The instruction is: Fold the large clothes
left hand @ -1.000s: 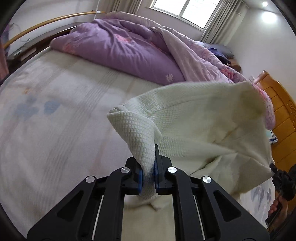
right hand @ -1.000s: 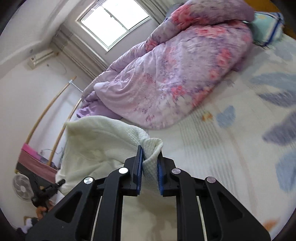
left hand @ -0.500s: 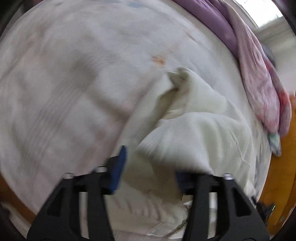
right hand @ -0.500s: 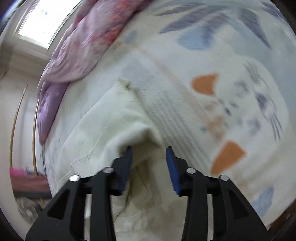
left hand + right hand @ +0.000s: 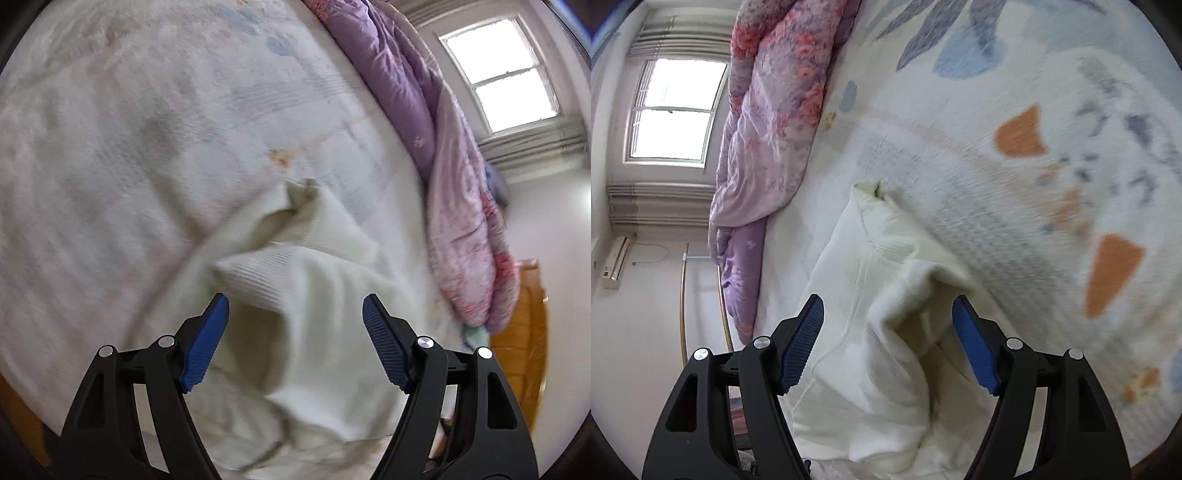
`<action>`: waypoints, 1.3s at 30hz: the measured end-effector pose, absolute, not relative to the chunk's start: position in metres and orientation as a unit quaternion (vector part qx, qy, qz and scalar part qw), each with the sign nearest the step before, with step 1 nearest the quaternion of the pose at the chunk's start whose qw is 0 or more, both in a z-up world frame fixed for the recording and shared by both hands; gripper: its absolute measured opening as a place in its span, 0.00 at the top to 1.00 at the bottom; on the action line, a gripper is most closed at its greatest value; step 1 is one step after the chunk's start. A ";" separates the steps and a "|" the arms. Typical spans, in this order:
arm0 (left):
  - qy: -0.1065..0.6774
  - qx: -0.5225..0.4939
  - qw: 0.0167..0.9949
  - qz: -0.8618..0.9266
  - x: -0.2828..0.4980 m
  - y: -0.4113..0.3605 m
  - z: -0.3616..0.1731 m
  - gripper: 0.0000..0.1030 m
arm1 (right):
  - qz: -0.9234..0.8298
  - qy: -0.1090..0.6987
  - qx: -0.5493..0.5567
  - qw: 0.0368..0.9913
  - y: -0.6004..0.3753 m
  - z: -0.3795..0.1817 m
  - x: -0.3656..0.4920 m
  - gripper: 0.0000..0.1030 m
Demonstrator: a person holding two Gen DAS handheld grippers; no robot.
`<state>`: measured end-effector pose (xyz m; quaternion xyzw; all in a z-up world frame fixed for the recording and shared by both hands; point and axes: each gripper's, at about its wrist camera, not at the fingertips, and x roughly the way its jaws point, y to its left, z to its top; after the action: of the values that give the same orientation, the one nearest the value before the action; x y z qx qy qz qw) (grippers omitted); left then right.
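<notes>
A cream knitted garment [image 5: 317, 295] lies crumpled on the patterned bed sheet [image 5: 129, 147]. It also shows in the right wrist view [image 5: 871, 332], with a raised fold between the fingers. My left gripper [image 5: 295, 306] is open above the garment and holds nothing. My right gripper [image 5: 888, 306] is open above the same garment and holds nothing. A far corner of the garment [image 5: 868, 190] points toward the quilt.
A purple and pink floral quilt [image 5: 461, 184] is bunched along the far side of the bed, also in the right wrist view [image 5: 768, 129]. A wooden headboard [image 5: 528, 332] stands at the right. A window [image 5: 506, 70] and curtains are behind.
Both grippers were shut on the garment and held it up. They have opened and let it go. The garment now lies on the bed below both grippers.
</notes>
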<state>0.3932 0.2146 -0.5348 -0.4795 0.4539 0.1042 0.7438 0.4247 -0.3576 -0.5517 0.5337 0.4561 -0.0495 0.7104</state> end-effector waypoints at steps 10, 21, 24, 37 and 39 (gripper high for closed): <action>0.517 -0.439 0.715 0.168 0.433 0.201 -0.584 0.80 | -0.038 0.518 0.494 0.698 -0.352 -0.575 0.458 0.81; 0.553 -0.376 0.739 0.082 0.404 0.225 -0.529 0.90 | -0.002 0.501 0.434 0.749 -0.339 -0.498 0.395 0.85; 0.595 -0.364 0.710 0.094 0.387 0.227 -0.558 0.90 | -0.041 0.531 0.417 0.736 -0.339 -0.528 0.371 0.84; 0.615 -0.362 0.686 0.143 0.343 0.235 -0.612 0.32 | -0.179 0.610 0.275 0.721 -0.316 -0.550 0.379 0.43; 0.606 -0.367 0.692 0.139 0.335 0.237 -0.608 0.29 | -0.243 0.605 0.181 0.736 -0.308 -0.529 0.384 0.34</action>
<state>0.3349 0.2374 -0.6076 -0.3665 0.6055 0.1394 0.6925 0.3838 -0.3076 -0.5293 0.1807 0.6055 -0.2427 0.7361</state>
